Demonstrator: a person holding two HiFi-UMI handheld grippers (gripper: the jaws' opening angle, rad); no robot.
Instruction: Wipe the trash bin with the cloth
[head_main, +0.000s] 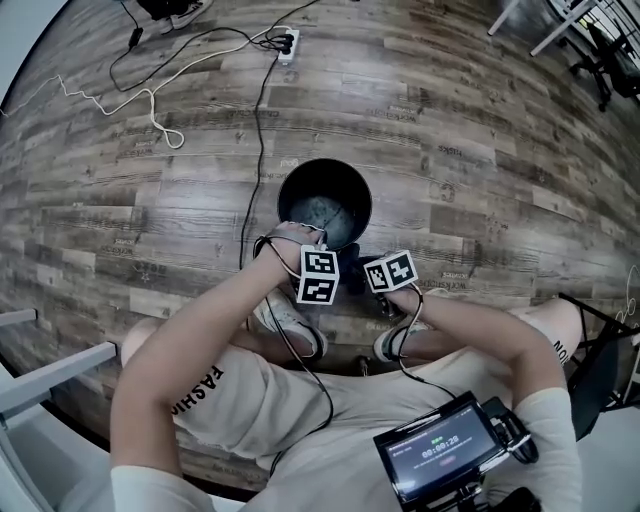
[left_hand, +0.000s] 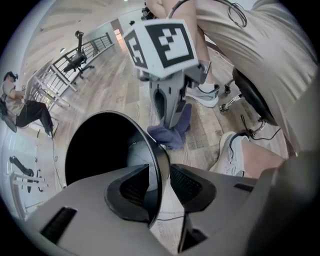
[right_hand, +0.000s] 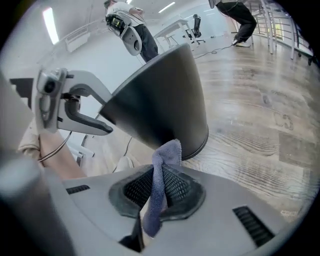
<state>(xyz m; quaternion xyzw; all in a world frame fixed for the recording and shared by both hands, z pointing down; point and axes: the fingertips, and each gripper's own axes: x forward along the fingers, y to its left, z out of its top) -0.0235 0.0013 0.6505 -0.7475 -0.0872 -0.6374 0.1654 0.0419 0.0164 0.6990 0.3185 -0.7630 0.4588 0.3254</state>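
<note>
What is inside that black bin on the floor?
Nothing loose shows inside the trash bin: only dark walls and a dull grey bottom. One jaw of the left gripper reaches in over the rim. That gripper hides the near part of the bottom.

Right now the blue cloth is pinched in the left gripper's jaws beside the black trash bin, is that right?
No, wrong gripper. The right gripper view shows the blue cloth pinched in the right gripper's jaws beside the black trash bin.
</note>
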